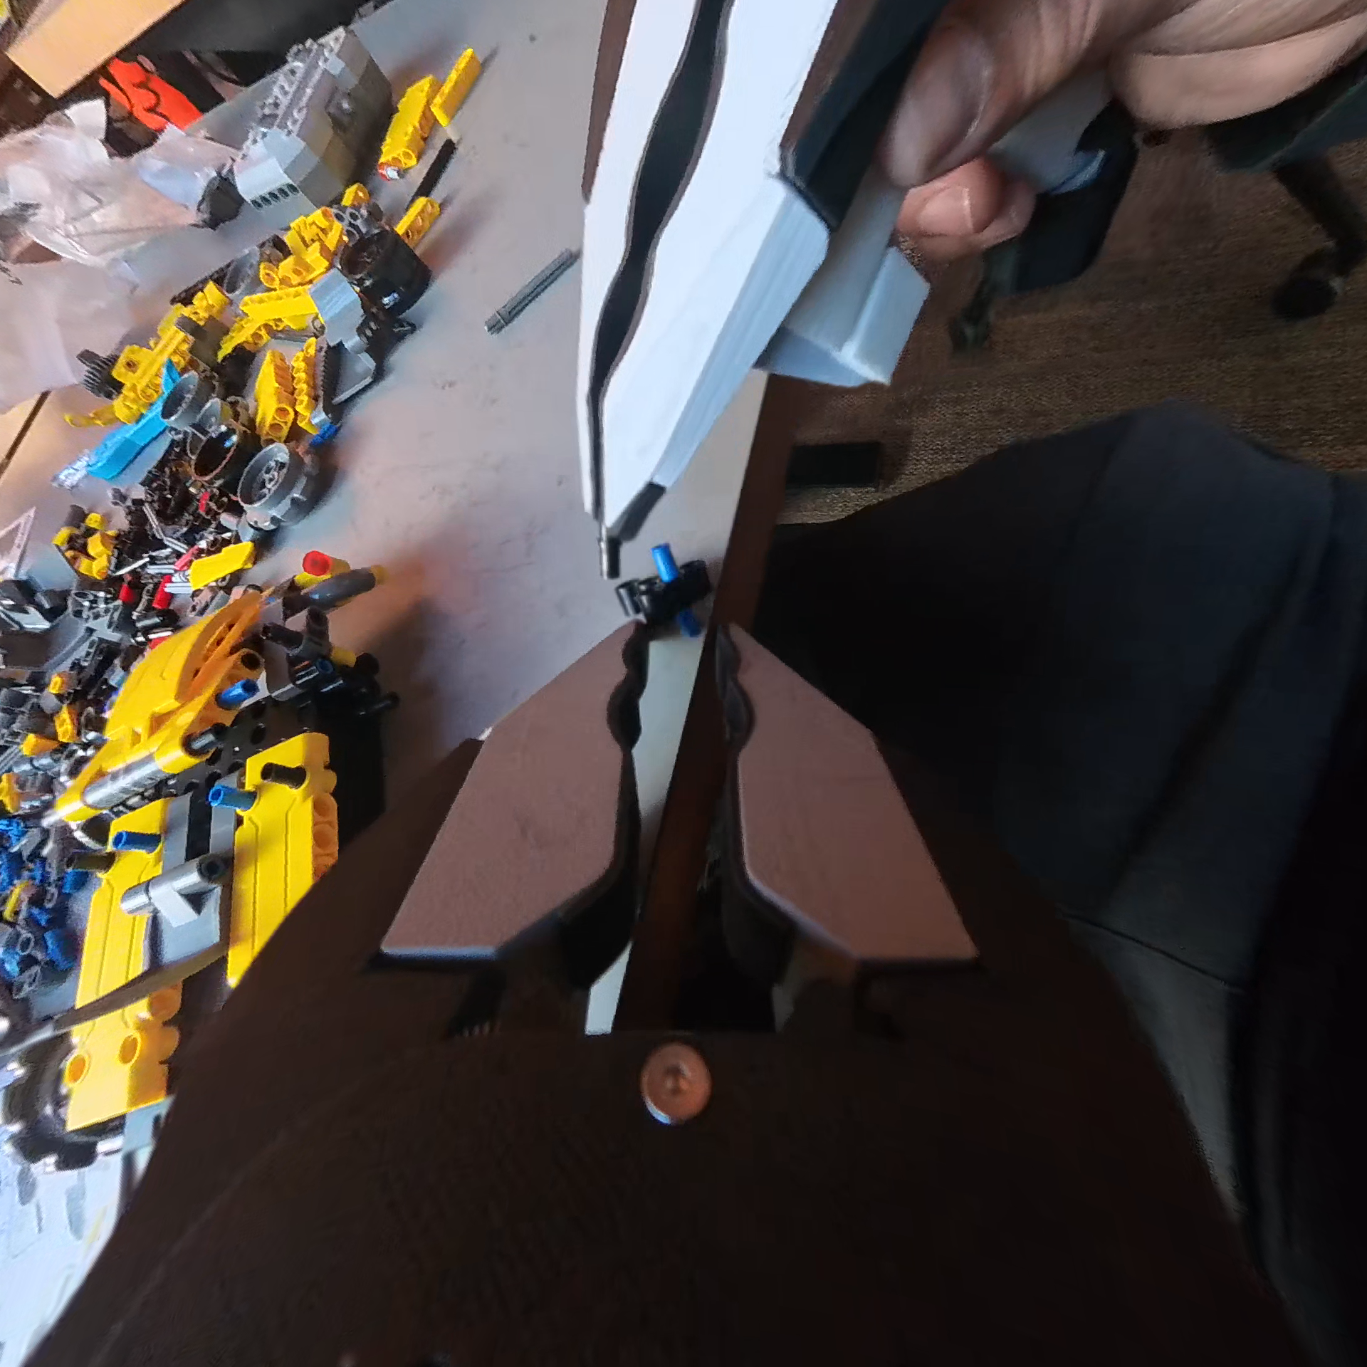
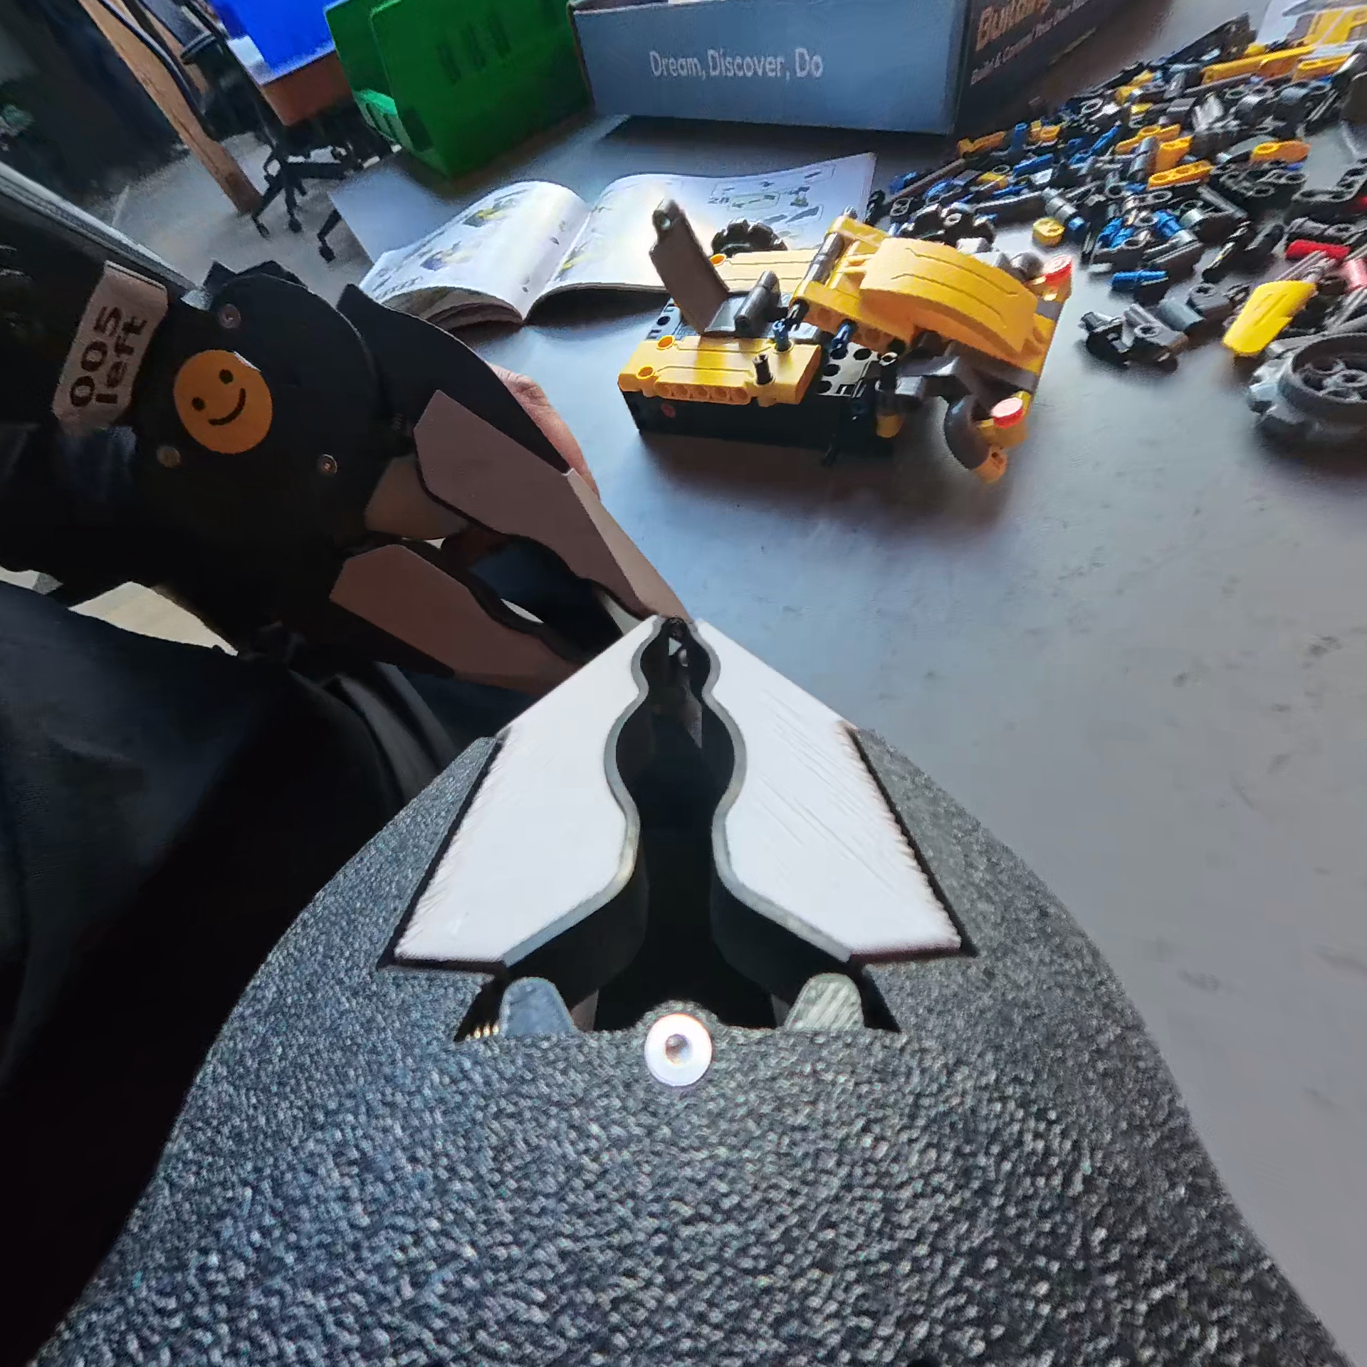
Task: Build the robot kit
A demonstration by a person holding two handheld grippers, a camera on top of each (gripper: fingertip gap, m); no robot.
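The left gripper (image 1: 674, 629), with two shadowed brownish fingers, is closing its tips on a small black connector with blue pins (image 1: 666, 592), holding it just over the near edge of the pale grey table (image 2: 1035, 740). The jaws are standing a little apart, only as wide as that piece. Whether they are squeezing it firmly or merely cradling it is hard to tell.

The right gripper (image 2: 674, 627), with white fingers on a speckled dark body, is coming in from the other side. Its tips are pressing almost together and pinching a short dark pin (image 1: 609, 556). A person's hand (image 1: 1035, 96) is squeezing its trigger. The pin is hanging just beside the connector, not yet touching it, with one blue pin pointing up towards it.

Farther out on the table, a partly built yellow and black brick vehicle (image 2: 836, 355) is sitting alone. Its curved yellow panels are in place, a grey flap is standing up, and no wheels are showing on it. An open instruction booklet (image 2: 532, 244) is lying just behind it.

To the right, a wide heap of loose yellow, black and blue parts (image 2: 1183, 170) is spreading out, with a grey wheel (image 2: 1309, 396) at its near edge. At the back, a blue-grey cardboard box (image 2: 769, 66) and a green plastic bin (image 2: 458, 81) are standing.
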